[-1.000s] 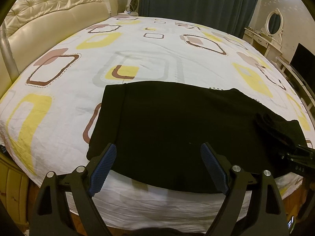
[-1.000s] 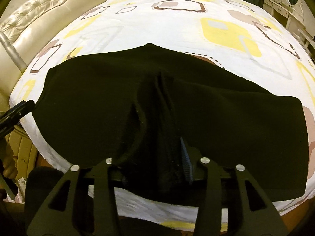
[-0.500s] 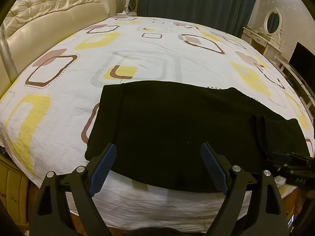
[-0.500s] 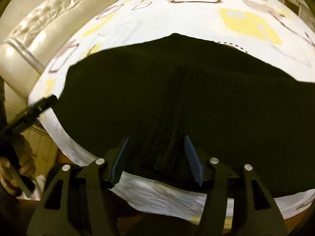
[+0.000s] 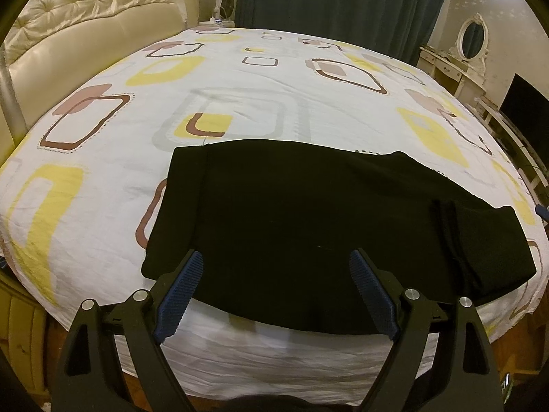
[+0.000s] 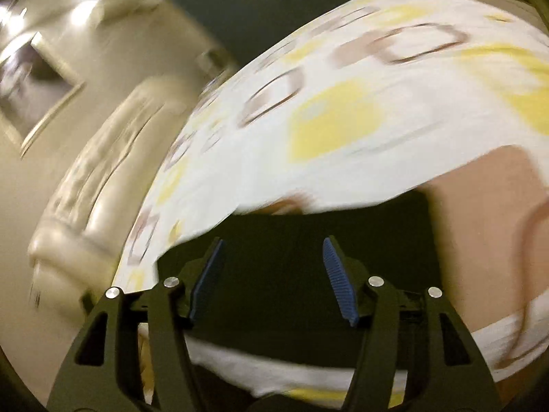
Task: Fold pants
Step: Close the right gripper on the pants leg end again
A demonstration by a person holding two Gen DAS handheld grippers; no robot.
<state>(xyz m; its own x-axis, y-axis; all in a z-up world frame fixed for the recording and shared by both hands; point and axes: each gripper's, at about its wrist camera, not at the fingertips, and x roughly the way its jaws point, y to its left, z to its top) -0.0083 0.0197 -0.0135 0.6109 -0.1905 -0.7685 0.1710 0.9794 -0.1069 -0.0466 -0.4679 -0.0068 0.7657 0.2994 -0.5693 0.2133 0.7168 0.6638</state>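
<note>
Right tool (image 6: 272, 276) released pants (image 5: 308, 233), seemingly swung away; jaws opened.

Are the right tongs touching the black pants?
Cannot tell. The blurred right wrist view shows the right tongs open over the black pants, nothing pinched; whether a gap remains is unclear.

pants (image 5: 308, 219): black matt cloth, soft look
sheet (image 5: 240, 103): thin printed cloth, white with yellow and brown shapes, lightly wrinkled
headboard (image 5: 96, 17): cream padded leather-like cover, glossy, with buttons
pads (image 5: 180, 295): blue, ribbed
left gripper (image 5: 276, 295): black matt plastic arms, shiny metal bolts
</note>
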